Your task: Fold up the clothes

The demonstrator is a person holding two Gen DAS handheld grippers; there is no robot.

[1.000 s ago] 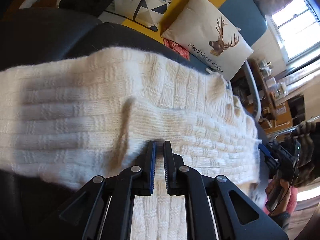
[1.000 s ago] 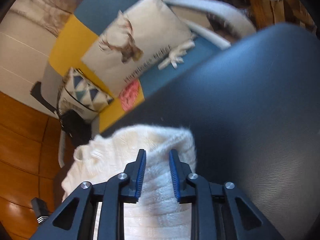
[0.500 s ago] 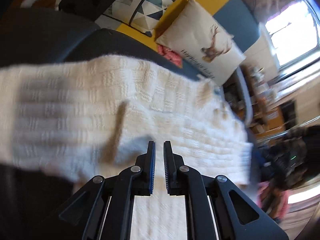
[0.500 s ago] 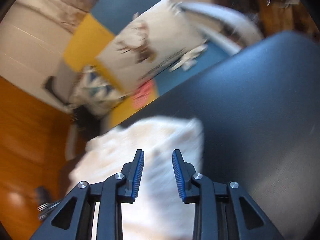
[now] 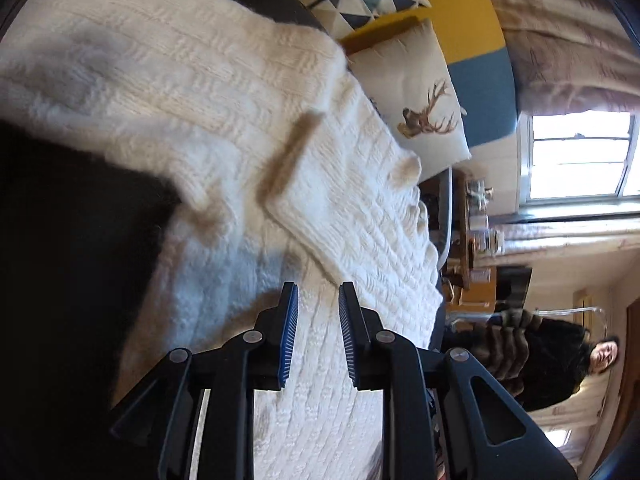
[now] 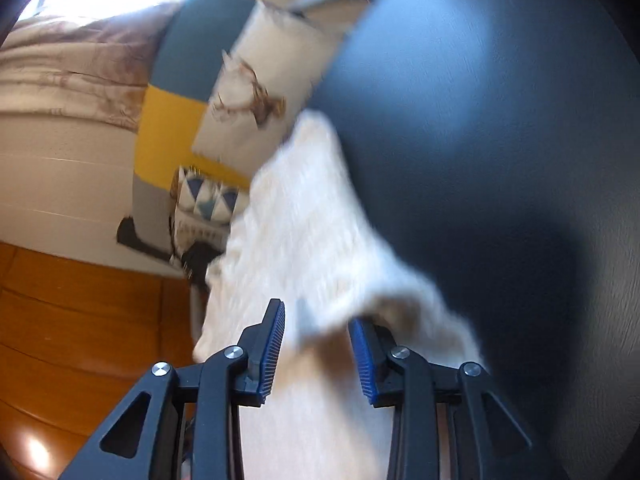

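The black left gripper hovers with its 2 blue-padded jaws apart over the white cable-knit sweater, which spreads toward 11 o'clock across the dark leather surface. The black right gripper, jaws also apart, straddles the sweater's blurred edge at 12 o'clock.

Both the left gripper and the right gripper have black angular fingers, ribbed blue pads and silver screws

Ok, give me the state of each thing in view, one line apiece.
Left tool: open, over the sweater, gripping nothing.
Right tool: open, knit between its fingers, not clamped.
White sweater: partly folded, layers overlapping, on the dark surface.
Deer cushion: propped on the sofa.
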